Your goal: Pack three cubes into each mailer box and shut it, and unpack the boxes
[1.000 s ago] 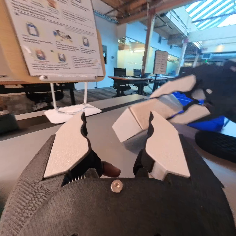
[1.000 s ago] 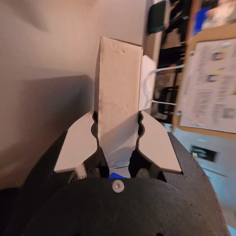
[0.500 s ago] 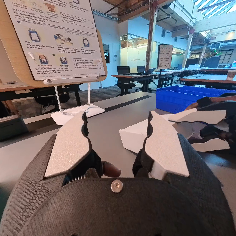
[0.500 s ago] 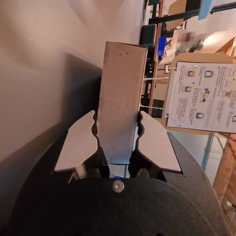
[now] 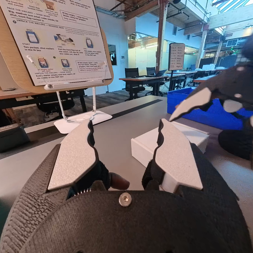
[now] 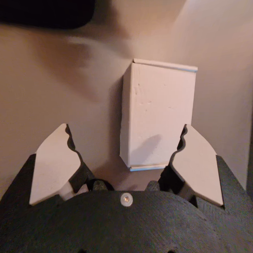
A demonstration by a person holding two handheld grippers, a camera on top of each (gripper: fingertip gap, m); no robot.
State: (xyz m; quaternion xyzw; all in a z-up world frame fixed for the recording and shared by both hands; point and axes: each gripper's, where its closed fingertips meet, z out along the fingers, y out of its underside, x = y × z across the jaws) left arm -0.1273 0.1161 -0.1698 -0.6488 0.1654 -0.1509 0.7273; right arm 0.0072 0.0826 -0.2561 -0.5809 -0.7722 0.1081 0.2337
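Note:
A shut white mailer box (image 5: 143,147) lies flat on the grey table (image 5: 117,143), just right of my left gripper (image 5: 126,121). The left gripper is open and empty, and its right finger overlaps the box in view. The right wrist view looks straight down on the same box (image 6: 161,109). My right gripper (image 6: 125,126) is open above it, with its fingers spread wider than the box and not touching it. One of the right gripper's fingers (image 5: 191,105) shows over the box in the left wrist view. No cubes are in view.
A blue bin (image 5: 219,117) stands behind the box at the right. An instruction board on a white stand (image 5: 82,120) is at the back left. A black case (image 5: 12,136) sits at the far left and a dark round object (image 5: 235,143) at the right.
The right gripper brought the mailer box down onto the table, opened and let it go, then rose and turned to face down on it. The left gripper stayed open and nearly still.

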